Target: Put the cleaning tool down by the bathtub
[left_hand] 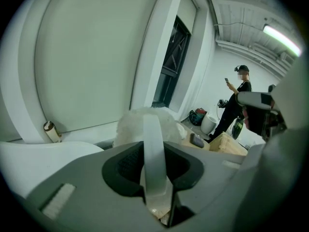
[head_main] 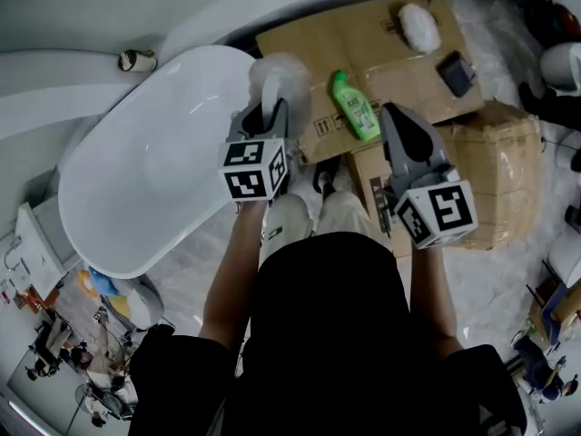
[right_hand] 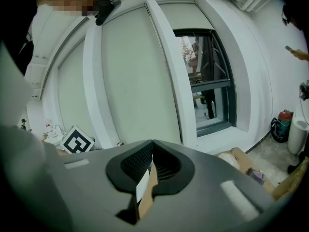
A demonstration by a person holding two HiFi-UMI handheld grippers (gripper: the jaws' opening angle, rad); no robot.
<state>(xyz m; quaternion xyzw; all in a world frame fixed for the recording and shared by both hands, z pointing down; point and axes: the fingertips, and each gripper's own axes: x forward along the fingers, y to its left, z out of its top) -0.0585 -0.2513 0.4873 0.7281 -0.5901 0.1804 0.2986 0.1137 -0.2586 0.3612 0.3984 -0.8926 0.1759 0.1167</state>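
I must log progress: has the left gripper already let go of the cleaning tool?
No, the jaws of the left gripper press on the white handle of the cleaning tool.

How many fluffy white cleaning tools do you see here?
2. One tool is gripped by the left gripper beside the tub; the other tool lies on the cardboard. More may be hidden.
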